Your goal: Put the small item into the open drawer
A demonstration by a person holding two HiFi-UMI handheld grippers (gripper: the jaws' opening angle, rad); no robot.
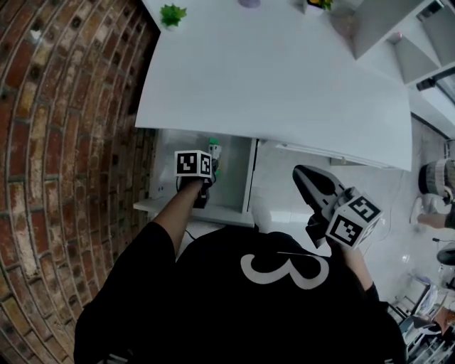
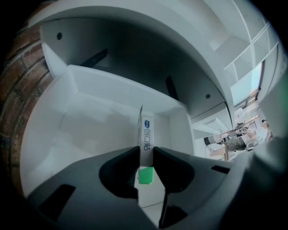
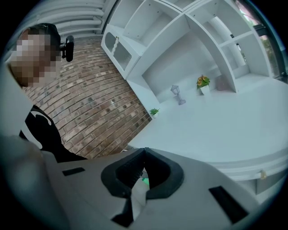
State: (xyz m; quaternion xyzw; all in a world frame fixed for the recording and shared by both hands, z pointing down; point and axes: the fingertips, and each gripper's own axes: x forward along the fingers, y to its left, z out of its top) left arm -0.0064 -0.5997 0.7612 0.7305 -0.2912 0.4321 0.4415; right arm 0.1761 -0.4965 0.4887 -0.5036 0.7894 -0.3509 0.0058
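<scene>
Left gripper [image 2: 145, 152] is clamped on the flat faces of the small item [image 2: 146, 130], a thin white pack with a green patch, held upright over the open drawer [image 2: 85, 112]. The pack looks light, stiff and narrow, so pinching its broad faces low down seems soundest. Right gripper [image 3: 144, 153] has its jaws together and empty, and it stands aside by the white desk [image 3: 216, 128].

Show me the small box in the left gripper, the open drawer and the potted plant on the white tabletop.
small box [image 2: 146, 132]: left gripper view, printed face above the jaws.
open drawer [image 2: 96, 119]: left gripper view, bare inside surface.
potted plant [image 1: 172, 13]: head view, green leaves.
</scene>
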